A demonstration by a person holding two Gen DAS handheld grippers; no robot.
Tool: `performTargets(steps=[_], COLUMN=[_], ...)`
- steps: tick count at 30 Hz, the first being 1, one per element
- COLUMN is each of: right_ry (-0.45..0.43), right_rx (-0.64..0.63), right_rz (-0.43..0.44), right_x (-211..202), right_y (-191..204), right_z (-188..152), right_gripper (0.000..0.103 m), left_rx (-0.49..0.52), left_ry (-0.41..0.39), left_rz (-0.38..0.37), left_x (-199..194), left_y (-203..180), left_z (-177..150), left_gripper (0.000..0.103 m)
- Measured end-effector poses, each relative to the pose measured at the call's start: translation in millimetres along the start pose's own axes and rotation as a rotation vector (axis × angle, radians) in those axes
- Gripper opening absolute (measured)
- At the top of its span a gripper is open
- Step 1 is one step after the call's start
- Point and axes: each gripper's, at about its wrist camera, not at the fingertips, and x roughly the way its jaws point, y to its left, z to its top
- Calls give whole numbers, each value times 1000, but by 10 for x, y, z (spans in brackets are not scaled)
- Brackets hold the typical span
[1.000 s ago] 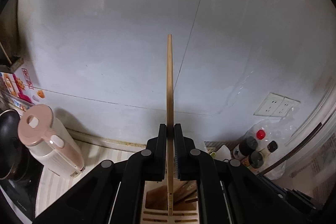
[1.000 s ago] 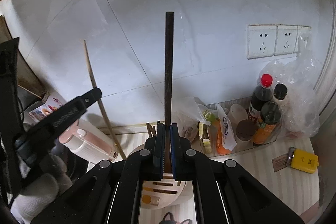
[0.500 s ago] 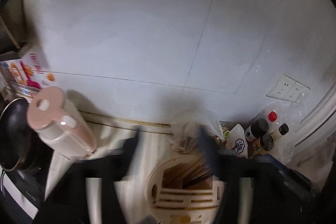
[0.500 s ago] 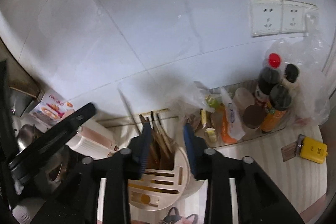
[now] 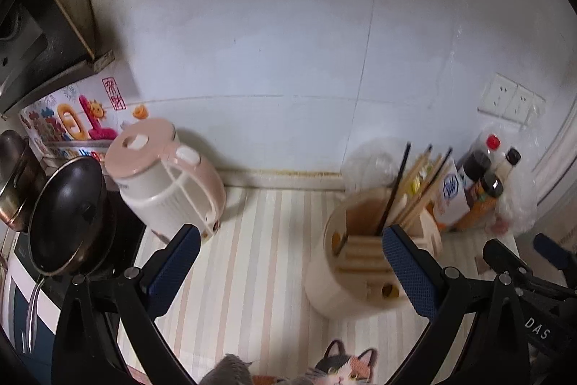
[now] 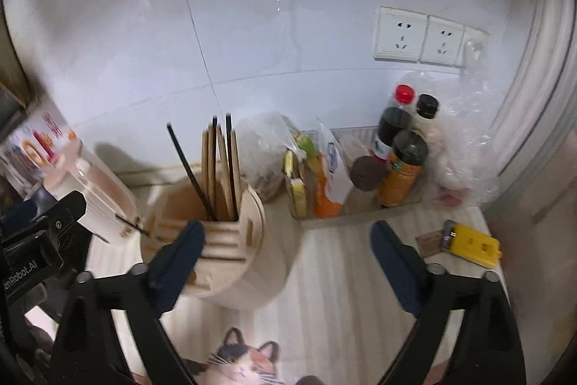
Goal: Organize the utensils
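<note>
Dim, motion-blurred, fisheye-warped edges

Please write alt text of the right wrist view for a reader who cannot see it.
Open, empty right tongs hang above a striped counter, just in front of a beige utensil holder with wooden and black chopsticks standing in it. Behind it to the right, a tray of sauce bottles sits below wall sockets.

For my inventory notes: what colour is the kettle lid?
Pale pink; the kettle lid shows best in the left wrist view.
</note>
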Motion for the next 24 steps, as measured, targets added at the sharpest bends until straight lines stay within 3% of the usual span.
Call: performTargets(steps=[10, 24], right_ry=[-110, -293], right_rx=[0, -43], right_rz=[-98, -97], right_x=[-763, -2200], right_y=[-31, -293], right_z=[-477, -1156], right_gripper=[101, 103], left_rx=[45, 31], left_ry=[-50, -189], left_rz=[-3, 12], left_x=[-604, -1964], left_y=[5, -147], left_z=[-382, -997], left_gripper=[103, 103])
